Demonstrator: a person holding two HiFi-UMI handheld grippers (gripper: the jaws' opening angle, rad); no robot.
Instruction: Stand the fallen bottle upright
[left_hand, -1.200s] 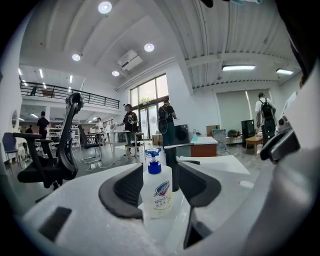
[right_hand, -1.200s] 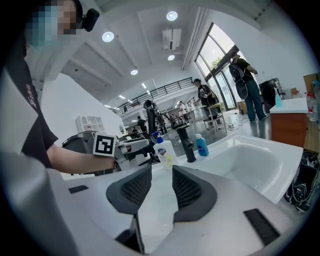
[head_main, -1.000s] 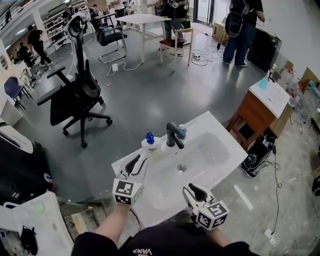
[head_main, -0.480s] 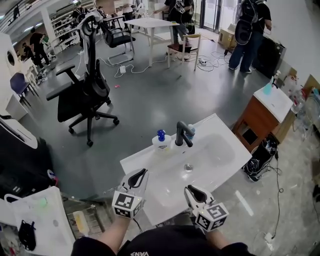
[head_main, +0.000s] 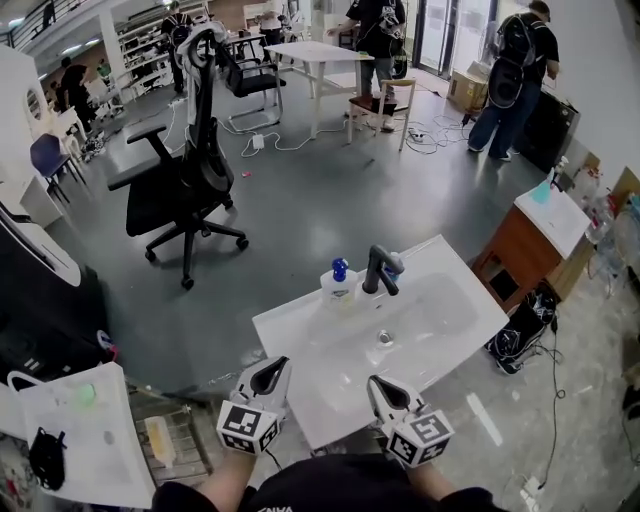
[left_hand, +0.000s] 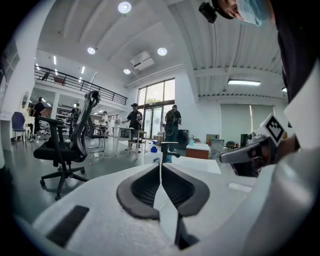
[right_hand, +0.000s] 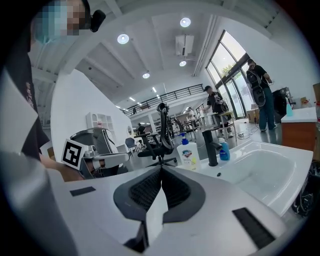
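Note:
A white pump bottle (head_main: 338, 286) with a blue cap stands upright on the back rim of the white sink (head_main: 300, 330), left of the black faucet (head_main: 379, 270). A small blue bottle (head_main: 395, 263) stands behind the faucet. My left gripper (head_main: 271, 372) is at the sink's near edge, jaws closing shut with nothing between them. My right gripper (head_main: 380, 387) is beside it at the near edge, also closing shut and empty. The right gripper view shows the pump bottle (right_hand: 189, 152), faucet (right_hand: 212, 147) and blue bottle (right_hand: 224, 150) ahead, well beyond the jaws.
A black office chair (head_main: 185, 190) stands on the grey floor behind the sink. A wooden cabinet (head_main: 530, 245) with its own basin is at the right. Another white basin (head_main: 75, 440) and a wire rack (head_main: 175, 445) lie at the lower left. People stand near a table (head_main: 320, 55) far back.
Both grippers have drawn back from over the sink to its near edge, and their jaws have gone from open to shut. The pump bottle stays upright.

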